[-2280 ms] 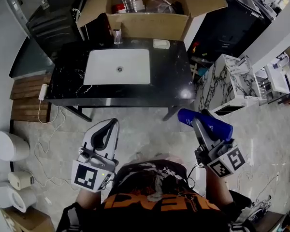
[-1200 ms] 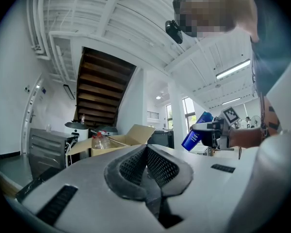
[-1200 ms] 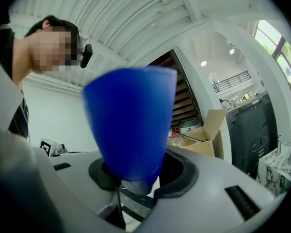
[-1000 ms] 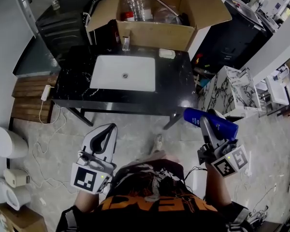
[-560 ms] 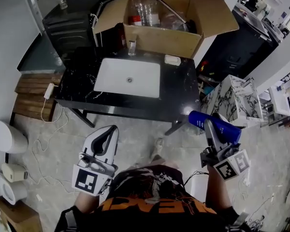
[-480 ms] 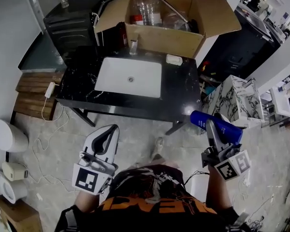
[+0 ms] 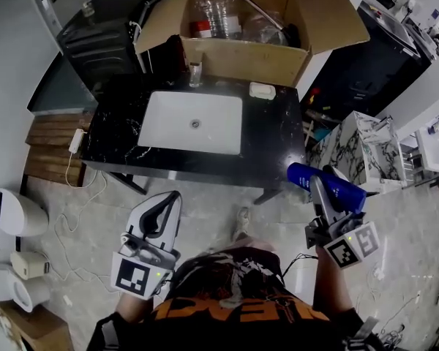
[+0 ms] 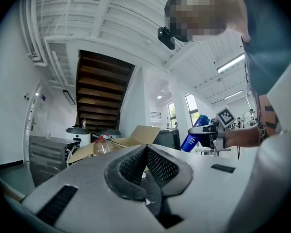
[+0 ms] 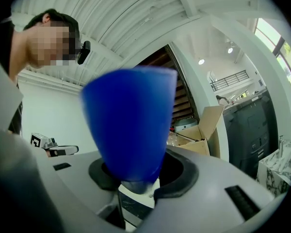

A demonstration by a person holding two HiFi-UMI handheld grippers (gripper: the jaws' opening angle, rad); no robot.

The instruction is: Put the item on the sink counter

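The left claw (image 7: 170,198) hangs pinched together, empty. The right claw (image 7: 318,189) grips the blue bottle (image 7: 344,193) over the floor, short of the surface (image 7: 272,134). This looks like the carry; next, reach forward and set it beside the sink (image 7: 192,123).

glossy marbled sink counter (image 7: 276,139), cardboard box (image 7: 234,54)

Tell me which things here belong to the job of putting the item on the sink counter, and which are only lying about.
For the job: blue bottle, clamped in the right hand-held gripper; black sink counter, where it must go.
Only lying about: cardboard box behind the counter; small white block and glass on the counter; left hand-held gripper, shut and empty.
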